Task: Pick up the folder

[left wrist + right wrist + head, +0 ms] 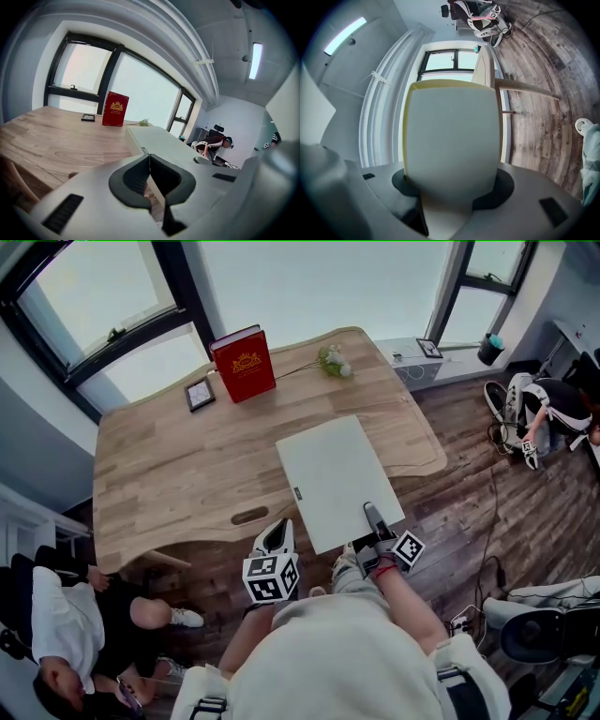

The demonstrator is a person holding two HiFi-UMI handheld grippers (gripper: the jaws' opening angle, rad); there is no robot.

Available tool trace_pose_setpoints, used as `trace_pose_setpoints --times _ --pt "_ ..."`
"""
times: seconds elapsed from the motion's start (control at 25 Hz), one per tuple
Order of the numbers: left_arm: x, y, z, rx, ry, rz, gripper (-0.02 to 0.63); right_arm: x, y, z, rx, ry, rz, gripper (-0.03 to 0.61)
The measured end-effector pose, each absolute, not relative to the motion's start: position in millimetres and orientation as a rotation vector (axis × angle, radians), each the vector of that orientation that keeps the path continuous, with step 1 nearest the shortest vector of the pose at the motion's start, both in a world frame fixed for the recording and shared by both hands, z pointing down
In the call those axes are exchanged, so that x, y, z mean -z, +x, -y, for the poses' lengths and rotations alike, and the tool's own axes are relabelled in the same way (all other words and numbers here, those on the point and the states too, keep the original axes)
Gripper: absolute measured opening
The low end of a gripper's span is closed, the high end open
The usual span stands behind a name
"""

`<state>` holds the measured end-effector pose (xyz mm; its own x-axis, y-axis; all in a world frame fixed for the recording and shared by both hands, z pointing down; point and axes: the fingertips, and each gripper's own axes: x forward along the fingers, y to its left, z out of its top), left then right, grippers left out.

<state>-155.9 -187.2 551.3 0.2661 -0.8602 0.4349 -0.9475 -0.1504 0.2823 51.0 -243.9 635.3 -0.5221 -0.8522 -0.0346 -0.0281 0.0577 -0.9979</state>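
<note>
The pale grey-green flat rectangular folder (337,479) lies slantwise on the light wooden counter (169,474), its near end jutting past the counter's front edge. That overhang is probably why the right gripper (373,521) comes in level at that end: one finger can pass above the cover and one below. In the right gripper view its fingers are clamped on the folder, which fills the gap between them, a thin yellow edge showing along one side.

The left gripper (277,538) sits just beside the folder's near left corner with its fingers pressed together on nothing, so it looks like a spare support and not a second grip. I cannot tell whether the far end rests on the counter.
</note>
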Motion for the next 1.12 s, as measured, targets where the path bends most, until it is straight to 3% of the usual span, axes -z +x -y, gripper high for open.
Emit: trace_pose_setpoints --times 1.12 --pt "-556 -158 163 -0.227 2.058 1.611 0.021 -579 90 168 1.443 -0.850 -1.623 0.281"
